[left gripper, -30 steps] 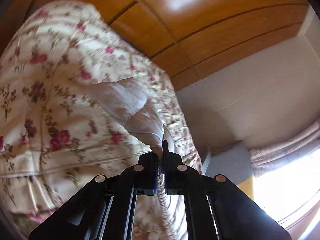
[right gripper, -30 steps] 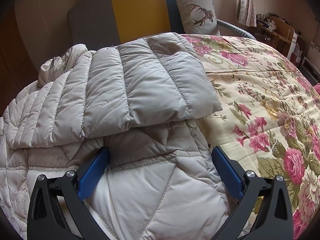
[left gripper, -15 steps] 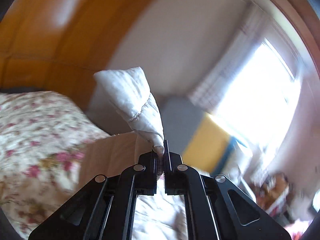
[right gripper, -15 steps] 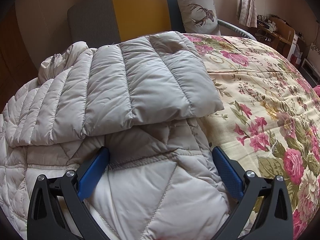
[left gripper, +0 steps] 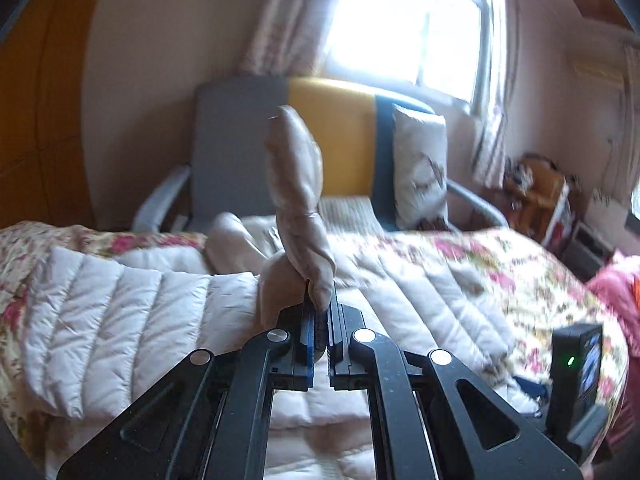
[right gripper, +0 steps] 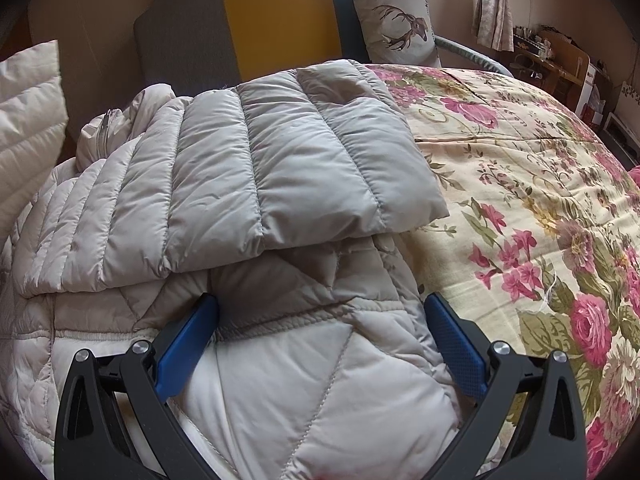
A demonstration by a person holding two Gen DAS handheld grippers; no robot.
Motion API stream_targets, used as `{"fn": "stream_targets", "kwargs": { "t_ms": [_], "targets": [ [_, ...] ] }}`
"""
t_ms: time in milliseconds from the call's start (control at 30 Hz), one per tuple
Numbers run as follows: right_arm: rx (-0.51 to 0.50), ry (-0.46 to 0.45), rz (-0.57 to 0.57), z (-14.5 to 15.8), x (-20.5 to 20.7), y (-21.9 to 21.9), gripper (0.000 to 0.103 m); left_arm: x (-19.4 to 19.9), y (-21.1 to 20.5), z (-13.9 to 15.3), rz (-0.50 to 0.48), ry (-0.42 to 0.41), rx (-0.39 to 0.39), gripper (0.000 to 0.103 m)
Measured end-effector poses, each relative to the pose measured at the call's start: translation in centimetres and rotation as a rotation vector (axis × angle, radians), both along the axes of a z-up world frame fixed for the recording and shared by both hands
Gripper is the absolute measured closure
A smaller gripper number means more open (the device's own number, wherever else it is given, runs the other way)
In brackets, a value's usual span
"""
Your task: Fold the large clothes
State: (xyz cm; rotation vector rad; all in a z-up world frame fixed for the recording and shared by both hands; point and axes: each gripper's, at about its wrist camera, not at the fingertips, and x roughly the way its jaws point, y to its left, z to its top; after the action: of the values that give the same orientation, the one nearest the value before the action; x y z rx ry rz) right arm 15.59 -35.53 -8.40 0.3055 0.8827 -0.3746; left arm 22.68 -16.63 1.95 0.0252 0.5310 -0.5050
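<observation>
Your left gripper (left gripper: 318, 320) has its jaws pressed almost together on a bunched fold of the beige quilted down jacket (left gripper: 120, 320); the pinched sleeve (left gripper: 298, 184) stands up from the pads in a twisted column, rising in front of the grey and yellow chair (left gripper: 240, 152). Below and to the left of that raised piece, the jacket lies spread over the floral bedspread (left gripper: 500, 264), its stitched channels running toward the chair. To the right of the jacket, near the bed's edge, a small black device with a green light (left gripper: 574, 360) stands upright.

Your right gripper (right gripper: 320, 340) is spread wide, its blue pads (right gripper: 188, 340) standing well apart on either side of the jacket's diamond-quilted panel (right gripper: 300, 380), gripping nothing; whether the pads press on the cloth cannot be told. Just beyond that panel, a folded section with straight channels (right gripper: 280, 168) lies on top of the jacket, its far corner reaching toward the chair (right gripper: 280, 12). A further lifted piece of the jacket shows at the left edge (right gripper: 28, 112). Right of the jacket, the bedspread (right gripper: 540, 184) lies bare with pink roses, and a deer-print cushion (right gripper: 392, 24) leans against the chair's back.
</observation>
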Motion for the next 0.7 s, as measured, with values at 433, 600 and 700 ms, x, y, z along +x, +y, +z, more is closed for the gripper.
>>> {"fn": "stream_targets", "kwargs": {
  "t_ms": [433,600,700],
  "targets": [
    [0.006,-0.005,-0.006,0.1,0.1,-0.3,0.002,-3.5,0.4,-1.8,-0.138,0.042,0.032,0.018],
    [0.004,-0.005,-0.006,0.0,0.2,-0.3,0.002,-1.5,7.1,0.0,0.031,0.078,-0.094,0.020],
    [0.006,-0.006,-0.006,0.0,0.2,-0.3,0.002,1.2,11.0,0.5,0.169,0.099,-0.101,0.035]
  ]
}}
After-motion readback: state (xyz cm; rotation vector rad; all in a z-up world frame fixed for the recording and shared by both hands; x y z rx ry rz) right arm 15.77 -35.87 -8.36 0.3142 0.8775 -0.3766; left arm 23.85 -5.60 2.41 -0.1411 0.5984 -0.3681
